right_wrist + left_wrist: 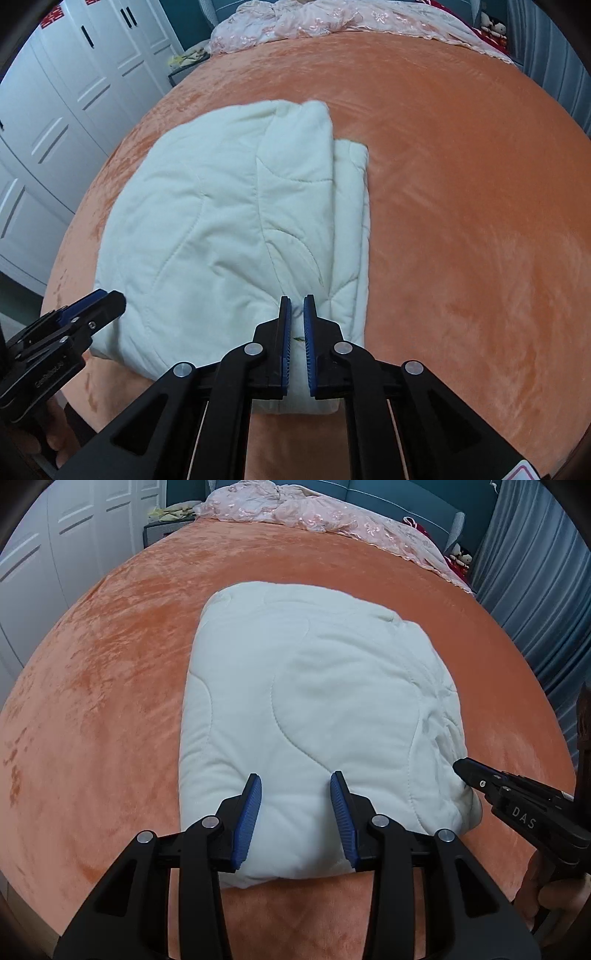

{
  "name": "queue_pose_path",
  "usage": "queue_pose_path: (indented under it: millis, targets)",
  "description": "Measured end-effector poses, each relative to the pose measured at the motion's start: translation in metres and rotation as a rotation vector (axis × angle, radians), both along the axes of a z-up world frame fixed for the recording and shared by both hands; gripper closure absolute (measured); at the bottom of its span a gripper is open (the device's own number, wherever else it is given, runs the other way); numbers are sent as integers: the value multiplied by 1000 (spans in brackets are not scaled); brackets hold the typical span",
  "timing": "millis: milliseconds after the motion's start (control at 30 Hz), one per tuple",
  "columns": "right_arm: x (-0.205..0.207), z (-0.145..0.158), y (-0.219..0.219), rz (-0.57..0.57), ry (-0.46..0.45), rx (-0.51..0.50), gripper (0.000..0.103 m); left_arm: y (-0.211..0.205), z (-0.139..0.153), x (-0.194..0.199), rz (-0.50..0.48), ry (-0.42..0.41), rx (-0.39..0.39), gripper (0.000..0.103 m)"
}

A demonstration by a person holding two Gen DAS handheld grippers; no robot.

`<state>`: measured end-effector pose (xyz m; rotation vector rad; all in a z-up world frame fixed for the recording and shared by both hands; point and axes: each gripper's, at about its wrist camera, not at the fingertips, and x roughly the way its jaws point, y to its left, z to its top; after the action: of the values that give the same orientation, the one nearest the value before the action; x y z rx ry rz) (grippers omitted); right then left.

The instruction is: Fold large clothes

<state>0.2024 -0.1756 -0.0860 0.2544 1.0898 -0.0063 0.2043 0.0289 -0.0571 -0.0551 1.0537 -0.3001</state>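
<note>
A white quilted garment point(314, 709) lies folded into a thick rectangle on the orange bedspread point(110, 672). My left gripper point(295, 790) hovers over its near edge, open, with bare cloth showing between the blue pads and nothing pinched. In the right wrist view the same garment point(207, 221) shows a folded layer along its right side. My right gripper point(297, 306) sits over the near right corner, its pads almost together with only a thin slit and no cloth caught. From the left wrist view the right gripper point(460, 766) touches the garment's right edge. The left gripper point(110, 297) is at the near left corner.
A crumpled pink embroidered cover point(314, 509) lies across the head of the bed. White wardrobe doors point(55, 110) stand to the left and blue curtains point(535, 590) to the right. Orange bedspread point(461, 221) stretches wide on the right of the garment.
</note>
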Motion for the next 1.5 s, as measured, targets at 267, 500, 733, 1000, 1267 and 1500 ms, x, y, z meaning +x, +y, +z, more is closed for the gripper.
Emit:
queue_pose_path:
  millis: [267, 500, 733, 1000, 1267, 1500]
  targets:
    - [6, -26, 3, -26, -1, -23, 103, -11, -20, 9, 2, -30, 82, 64]
    - [-24, 18, -12, -58, -74, 15, 60, 21, 19, -32, -25, -63, 6, 41]
    - [-51, 2, -18, -86, -18, 189, 51, 38, -30, -57, -6, 26, 125, 46]
    - [-34, -21, -10, -131, -8, 174, 75, 56, -44, -9, 76, 7, 117, 48]
    - [-19, -31, 3, -138, -15, 93, 76, 33, -52, 32, 47, -53, 193, 48]
    - [-13, -39, 0, -144, -24, 69, 76, 28, -55, 54, 43, -61, 207, 45]
